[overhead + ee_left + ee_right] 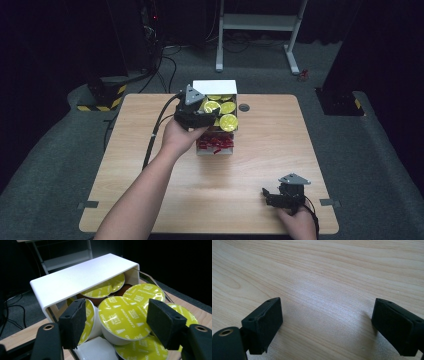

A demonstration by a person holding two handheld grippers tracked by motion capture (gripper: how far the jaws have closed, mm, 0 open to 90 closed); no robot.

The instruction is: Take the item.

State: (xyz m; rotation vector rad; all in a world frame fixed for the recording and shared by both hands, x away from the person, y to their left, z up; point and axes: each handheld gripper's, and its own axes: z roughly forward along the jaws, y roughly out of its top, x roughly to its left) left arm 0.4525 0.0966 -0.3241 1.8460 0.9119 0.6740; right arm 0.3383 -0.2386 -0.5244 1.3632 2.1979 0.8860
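Where the high view looks down on the wooden counter (150,200), the left tool (204,119) is seen at the upper middle of the frame, held over a rack (215,87) with a white top that is packed with yellow-lidded coffee capsules (228,122); a lower tier of red items (215,143) is seen just beneath them, too small to be identified. The right tool (271,192) is rested at the lower right of the frame, well apart from the rack.

In the left gripper view, the left tool's jaws are spread wide on either side of one capsule (123,318) marked "Cappuccino", at the centre of the frame, and no contact with it can be made out. This capsule lies tilted with its lid towards the camera, crowded by neighbours on every side and partly under the white cover (82,280). It is judged to be light, with a thin plastic cup that is fairly stiff and smooth, and a foil lid that could be dented or pierced. Hold is best taken across the cup's side walls just below the rim, not on the foil, and with modest pressure.

In the right gripper view, the right tool's jaws are seen parted over bare wood, with nothing between them.
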